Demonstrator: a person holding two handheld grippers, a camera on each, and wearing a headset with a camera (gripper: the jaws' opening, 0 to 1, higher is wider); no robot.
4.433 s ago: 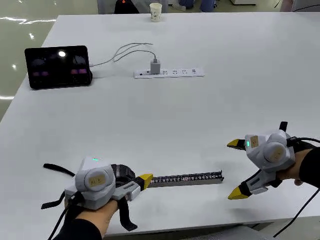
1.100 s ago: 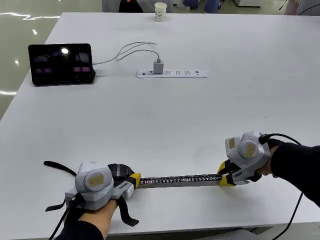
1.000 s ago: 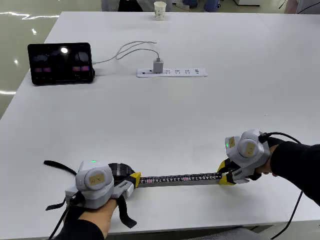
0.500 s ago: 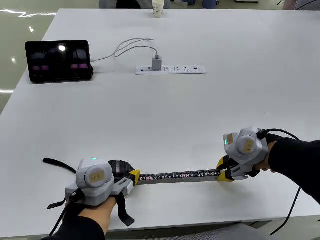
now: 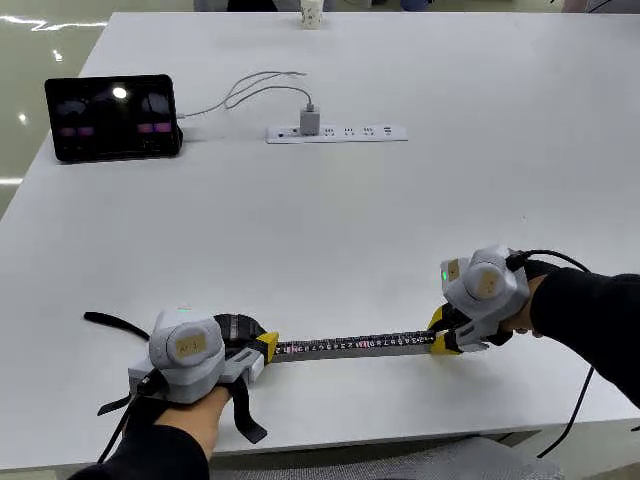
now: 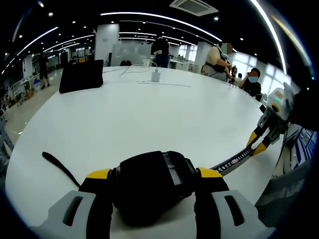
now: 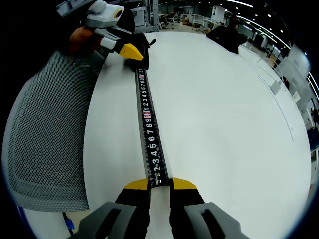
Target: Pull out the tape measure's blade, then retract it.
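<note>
A black tape measure case (image 5: 238,332) sits on the white table (image 5: 330,240) near its front edge, and my left gripper (image 5: 258,350) is shut on it. In the left gripper view the case (image 6: 152,184) is clamped between the yellow-tipped fingers (image 6: 98,174) of the left gripper (image 6: 154,174). The blade (image 5: 355,346) lies flat on the table, pulled out to the right. My right gripper (image 5: 440,332) is shut on its tip. In the right gripper view the blade (image 7: 147,119) runs from the right gripper (image 7: 159,184) to the case (image 7: 141,49).
A dark tablet (image 5: 112,117) stands at the back left, with a power strip (image 5: 337,133) and its white cable beside it. A paper cup (image 5: 312,14) stands at the far edge. The case's black strap (image 5: 105,323) trails to the left.
Since the oldest frame my right gripper has come to the blade's tip and shut on it. Over the last second both grippers and the blade stay about the same; the head view has shifted.
</note>
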